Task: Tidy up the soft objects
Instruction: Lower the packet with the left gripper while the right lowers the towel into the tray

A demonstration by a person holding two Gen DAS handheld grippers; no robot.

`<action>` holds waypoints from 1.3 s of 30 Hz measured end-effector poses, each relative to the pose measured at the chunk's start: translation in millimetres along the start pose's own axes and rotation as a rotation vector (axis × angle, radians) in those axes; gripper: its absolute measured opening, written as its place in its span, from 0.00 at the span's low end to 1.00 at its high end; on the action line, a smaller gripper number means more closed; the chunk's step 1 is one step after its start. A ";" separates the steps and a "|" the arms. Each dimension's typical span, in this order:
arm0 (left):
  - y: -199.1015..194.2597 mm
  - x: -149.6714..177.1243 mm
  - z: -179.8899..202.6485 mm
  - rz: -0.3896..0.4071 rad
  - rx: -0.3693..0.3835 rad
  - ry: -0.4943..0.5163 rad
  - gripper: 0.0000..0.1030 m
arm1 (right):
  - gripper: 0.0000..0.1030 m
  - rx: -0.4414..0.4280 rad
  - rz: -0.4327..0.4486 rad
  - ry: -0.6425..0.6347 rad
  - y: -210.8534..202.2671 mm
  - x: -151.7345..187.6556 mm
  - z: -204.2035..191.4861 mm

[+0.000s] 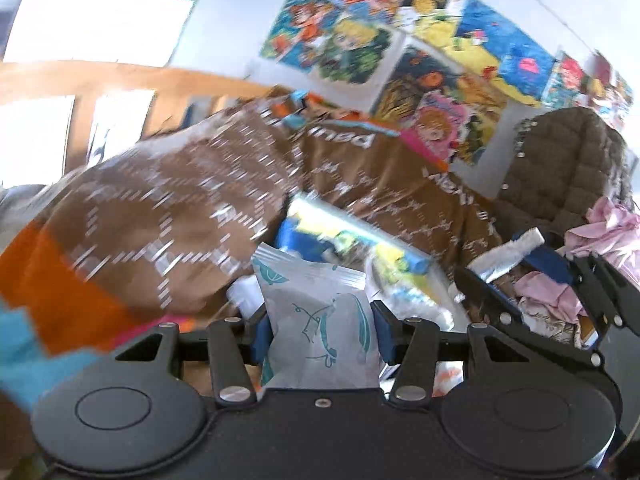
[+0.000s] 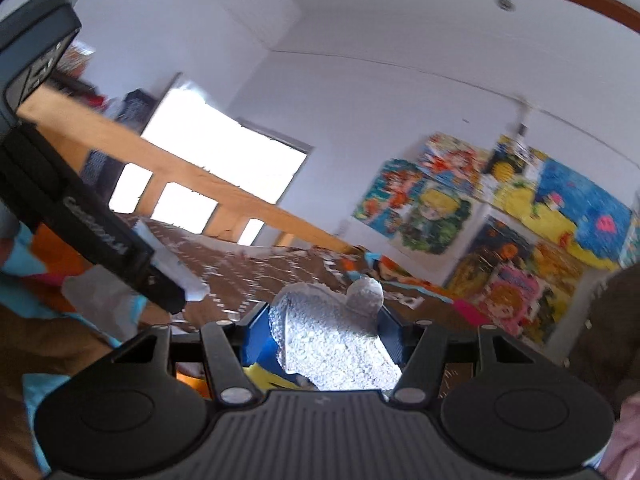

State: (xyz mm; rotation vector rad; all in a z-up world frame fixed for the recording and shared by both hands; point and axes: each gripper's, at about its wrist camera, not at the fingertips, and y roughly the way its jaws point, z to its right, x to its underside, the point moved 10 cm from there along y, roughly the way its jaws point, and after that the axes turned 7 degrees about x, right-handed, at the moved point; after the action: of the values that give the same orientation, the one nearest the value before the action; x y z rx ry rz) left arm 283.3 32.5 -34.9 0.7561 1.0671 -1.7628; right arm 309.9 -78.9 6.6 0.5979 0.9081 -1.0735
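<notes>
Your left gripper [image 1: 322, 330] holds one soft white packet [image 1: 316, 320] printed with teal drawings; both blue pads press its sides, and it stands upright between them above the brown patterned blanket [image 1: 192, 208]. Your right gripper [image 2: 326, 334] holds one silvery textured pouch [image 2: 336, 340], pinched between its two blue pads and rising just past the fingertips. One brown quilted jacket [image 1: 560, 160] lies at right. Several cartoon posters [image 2: 500, 208] cover the wall.
</notes>
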 end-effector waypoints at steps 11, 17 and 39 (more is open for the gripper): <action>112.5 -39.5 68.4 -0.055 0.118 0.138 0.51 | 0.61 0.108 -0.109 0.302 42.0 66.1 101.8; 182.1 -44.2 92.7 -0.118 0.209 0.108 0.51 | 0.61 0.146 -0.151 0.521 66.3 105.4 157.4; 328.1 8.4 76.5 -0.372 0.081 0.104 0.51 | 0.62 0.027 -0.510 0.827 165.3 205.0 181.5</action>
State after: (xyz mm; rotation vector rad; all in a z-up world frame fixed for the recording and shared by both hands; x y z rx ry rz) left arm 577.5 -108.3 -119.6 0.7403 1.2759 -2.1096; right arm 561.6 -257.7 -77.0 0.8829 1.8384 -1.3050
